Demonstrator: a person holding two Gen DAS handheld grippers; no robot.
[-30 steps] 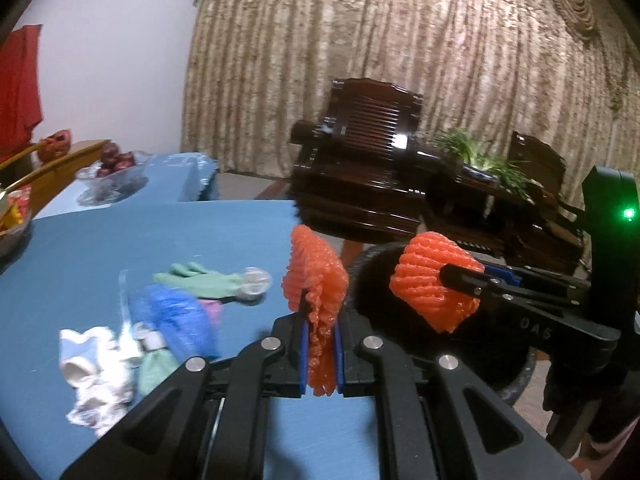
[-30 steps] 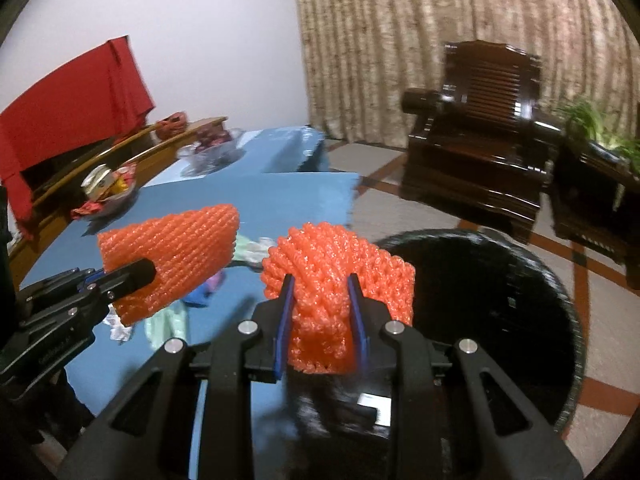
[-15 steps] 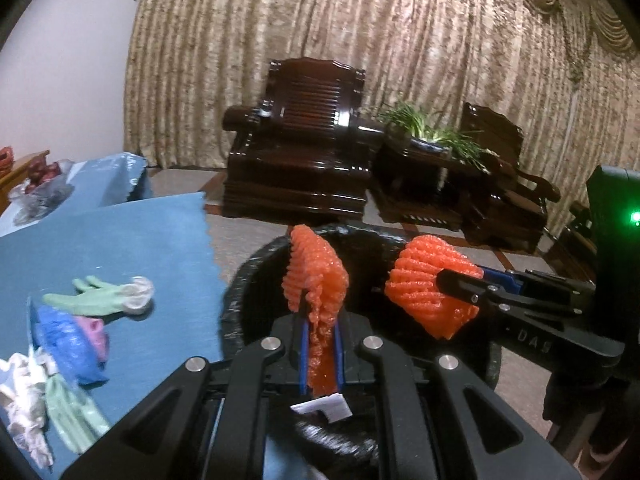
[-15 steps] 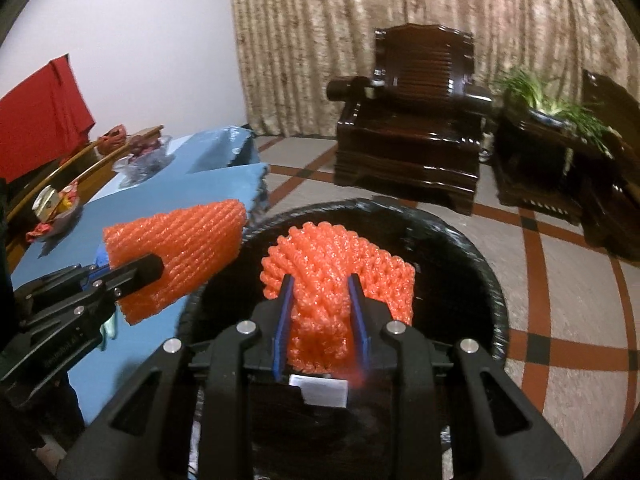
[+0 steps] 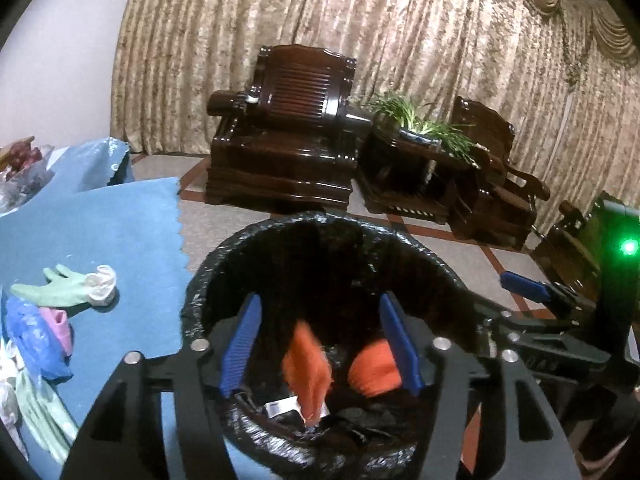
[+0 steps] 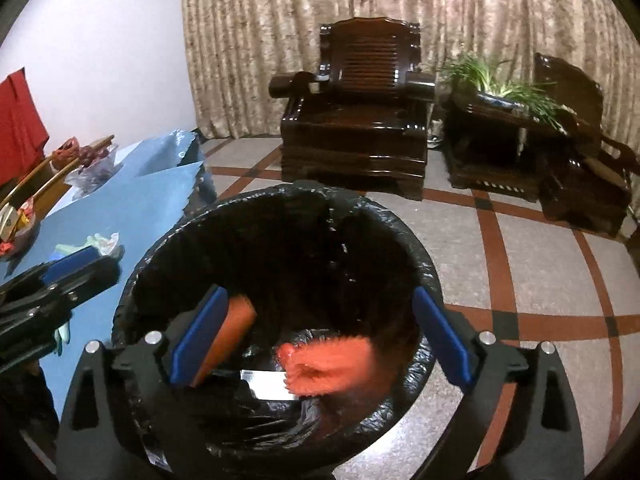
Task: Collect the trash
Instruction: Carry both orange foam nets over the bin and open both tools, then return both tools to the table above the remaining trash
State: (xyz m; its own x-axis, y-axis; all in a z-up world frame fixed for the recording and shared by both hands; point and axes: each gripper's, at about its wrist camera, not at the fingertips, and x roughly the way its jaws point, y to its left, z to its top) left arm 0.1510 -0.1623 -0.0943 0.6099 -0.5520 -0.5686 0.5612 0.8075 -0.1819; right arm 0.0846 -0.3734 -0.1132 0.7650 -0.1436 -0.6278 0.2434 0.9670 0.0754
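Observation:
A black-lined trash bin (image 5: 280, 232) (image 6: 420, 264) stands on the floor beside the blue table (image 5: 100, 232). Two orange foam nets fall blurred inside it: one (image 5: 306, 368) (image 6: 234, 330) below my left gripper, the other (image 5: 374, 368) (image 6: 332, 364) below my right gripper. My left gripper (image 5: 320, 344) is open and empty over the bin. My right gripper (image 6: 320, 336) is open and empty over the bin too. On the table lie a green glove (image 5: 68, 286), a blue wad (image 5: 32, 336), a pink scrap (image 5: 60, 326) and white crumpled paper.
Dark wooden armchairs (image 5: 288, 140) (image 6: 360, 120) and a side table with a plant (image 5: 420, 128) stand before the curtain. Fruit bowls (image 6: 88, 160) sit at the table's far end. A tiled floor (image 6: 520, 264) lies right of the bin.
Both grippers opened over the bin and let go of the orange foam nets, which now drop into it. Both grippers also moved further over the bin.

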